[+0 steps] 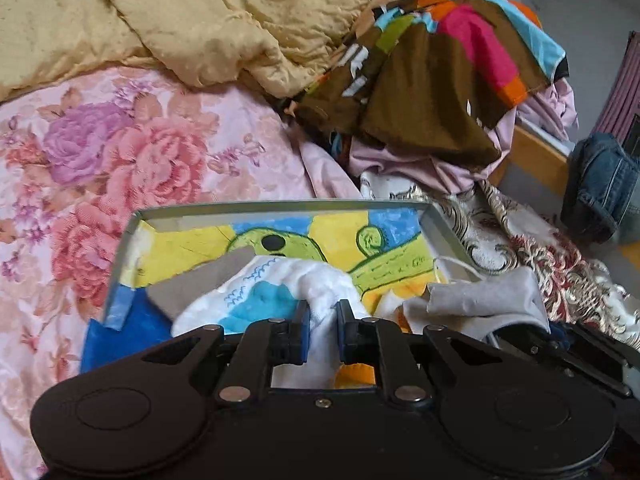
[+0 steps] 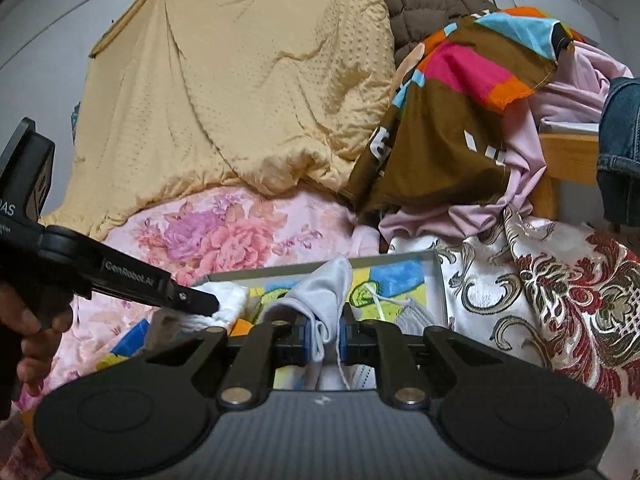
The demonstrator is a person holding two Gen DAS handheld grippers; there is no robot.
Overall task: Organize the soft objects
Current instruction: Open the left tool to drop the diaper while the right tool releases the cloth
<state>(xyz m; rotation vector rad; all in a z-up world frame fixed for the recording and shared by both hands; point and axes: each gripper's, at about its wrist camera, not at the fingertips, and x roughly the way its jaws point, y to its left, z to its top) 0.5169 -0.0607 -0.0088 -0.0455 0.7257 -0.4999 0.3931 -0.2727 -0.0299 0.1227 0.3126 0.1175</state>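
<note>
A white-and-blue cloth (image 1: 276,292) is pinched by the left tongs (image 1: 323,320), bunched over a grey tray (image 1: 280,206) on the bed. A grey cloth (image 2: 324,296) is pinched by the right tongs (image 2: 323,332), raised just above the tray's right half. Both cloths are held directly ahead, side by side.

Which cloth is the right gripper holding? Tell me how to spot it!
Find the metal tray on the flowery bed, with a cartoon picture inside. At its right side the right gripper pinches a grey cloth that stands up in a peak. It is plain grey with a white string, unlike the white-and-blue cloth beside it.
</note>
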